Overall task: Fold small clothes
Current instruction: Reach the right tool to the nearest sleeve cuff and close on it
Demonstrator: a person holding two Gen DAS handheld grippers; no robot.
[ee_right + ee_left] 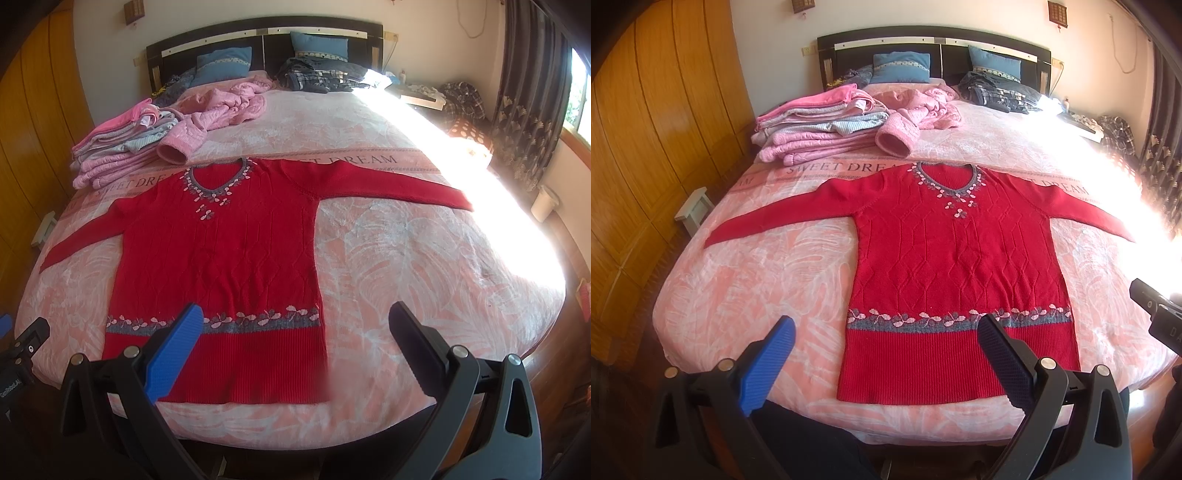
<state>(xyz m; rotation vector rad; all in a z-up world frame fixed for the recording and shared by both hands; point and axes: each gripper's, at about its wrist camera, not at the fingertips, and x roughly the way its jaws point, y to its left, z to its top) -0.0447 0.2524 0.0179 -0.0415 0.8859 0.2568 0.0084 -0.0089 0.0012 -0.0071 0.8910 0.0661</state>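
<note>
A red knitted sweater (956, 258) (221, 251) lies flat and face up on the pink bed, both sleeves spread out sideways, its hem toward me. It has a grey flowered neckline and a grey flowered band above the ribbed hem. My left gripper (886, 325) hovers open above the hem's left part, nothing between its fingers. My right gripper (295, 317) is open too, over the hem's right corner, holding nothing. Each gripper's body shows at the edge of the other's view.
A stack of folded pink and grey clothes (812, 125) (125, 147) sits at the bed's far left, with a crumpled pink jacket (916, 107) beside it. Dark clothes (1001, 92) and blue pillows lie by the headboard. A wooden wardrobe (646, 147) stands left; strong sunlight washes the right side.
</note>
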